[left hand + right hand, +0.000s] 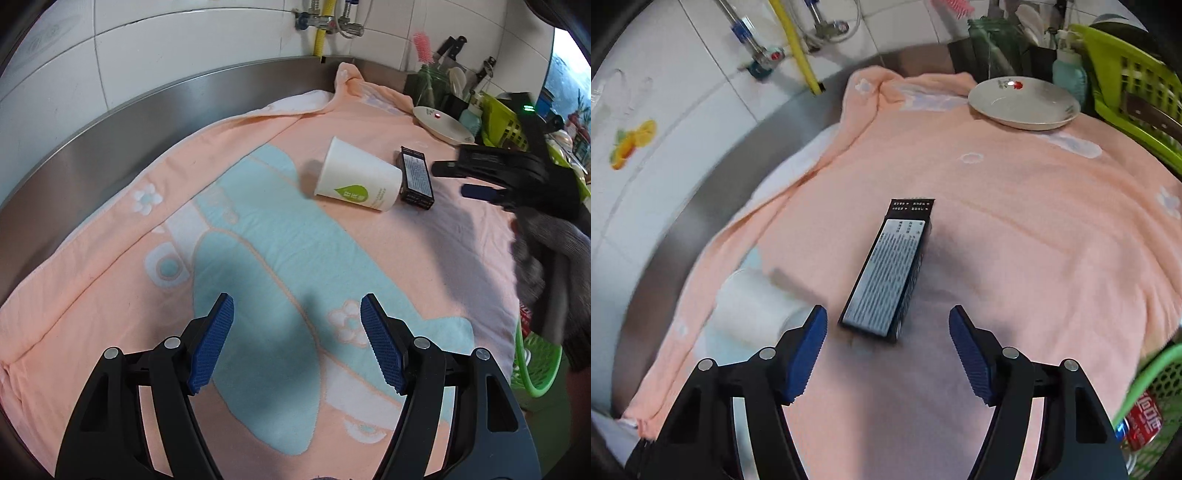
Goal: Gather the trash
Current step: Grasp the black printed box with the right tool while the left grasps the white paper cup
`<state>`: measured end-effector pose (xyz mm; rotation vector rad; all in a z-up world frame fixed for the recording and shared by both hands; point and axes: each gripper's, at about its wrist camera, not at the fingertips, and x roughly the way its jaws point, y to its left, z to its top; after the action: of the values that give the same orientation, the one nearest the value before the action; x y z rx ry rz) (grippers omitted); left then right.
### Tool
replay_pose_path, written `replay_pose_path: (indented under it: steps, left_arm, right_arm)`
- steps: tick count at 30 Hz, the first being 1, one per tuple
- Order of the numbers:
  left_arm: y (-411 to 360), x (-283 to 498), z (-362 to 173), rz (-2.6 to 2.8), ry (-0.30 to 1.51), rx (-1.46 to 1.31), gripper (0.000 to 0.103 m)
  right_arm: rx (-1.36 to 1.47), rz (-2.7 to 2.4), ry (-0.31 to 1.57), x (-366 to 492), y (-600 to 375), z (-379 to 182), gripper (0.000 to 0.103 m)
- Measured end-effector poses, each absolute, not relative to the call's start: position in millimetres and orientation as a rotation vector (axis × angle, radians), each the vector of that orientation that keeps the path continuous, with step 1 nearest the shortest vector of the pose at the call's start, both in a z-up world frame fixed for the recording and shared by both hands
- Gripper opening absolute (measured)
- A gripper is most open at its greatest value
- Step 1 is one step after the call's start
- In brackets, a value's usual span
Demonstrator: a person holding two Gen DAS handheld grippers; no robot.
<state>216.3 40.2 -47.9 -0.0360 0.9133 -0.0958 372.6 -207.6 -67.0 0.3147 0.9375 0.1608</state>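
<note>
The black box (888, 273) lay flat on the pink towel (1015, 229), just ahead of my right gripper (888, 356), whose blue fingers (807, 354) stood apart with nothing between them; I judged the box still uncollected. Beside it the paper cup (356, 180) lay tipped on its side, its base close against the box (415, 178), also uncollected. At the lower right a green basket (1145, 373) showed past the towel's edge with a red can (1143, 424) inside, which I took as one piece of trash already gathered; two pieces appeared to remain.

My left gripper (297, 343) hung over the blue pattern of the towel (258, 240), well apart from both items, its fingers (212, 347) spread wide and empty. The right gripper (476, 177) came in from the right, near the box.

Open towel surrounded the box on its right and far sides. The steel wall (122, 133) of the worktop curved along the left and back. A white plate (1023, 105) sat at the far edge, with a lime crate (1126, 85) just beside it, so I judged the clearest path to the basket ran low and to the right.
</note>
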Motion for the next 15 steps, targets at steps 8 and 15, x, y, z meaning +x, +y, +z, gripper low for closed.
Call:
replay_pose_path:
  steps: [8, 15]
  left_arm:
    - [53, 217, -48, -0.093, 0.915, -0.066, 0.071]
    - [55, 220, -54, -0.078, 0.938, -0.087, 0.071]
  right_arm:
    - [0.361, 0.123, 0.983, 413, -202, -85, 0.063]
    - [0.309, 0.072, 1.006, 428, -196, -94, 0.054]
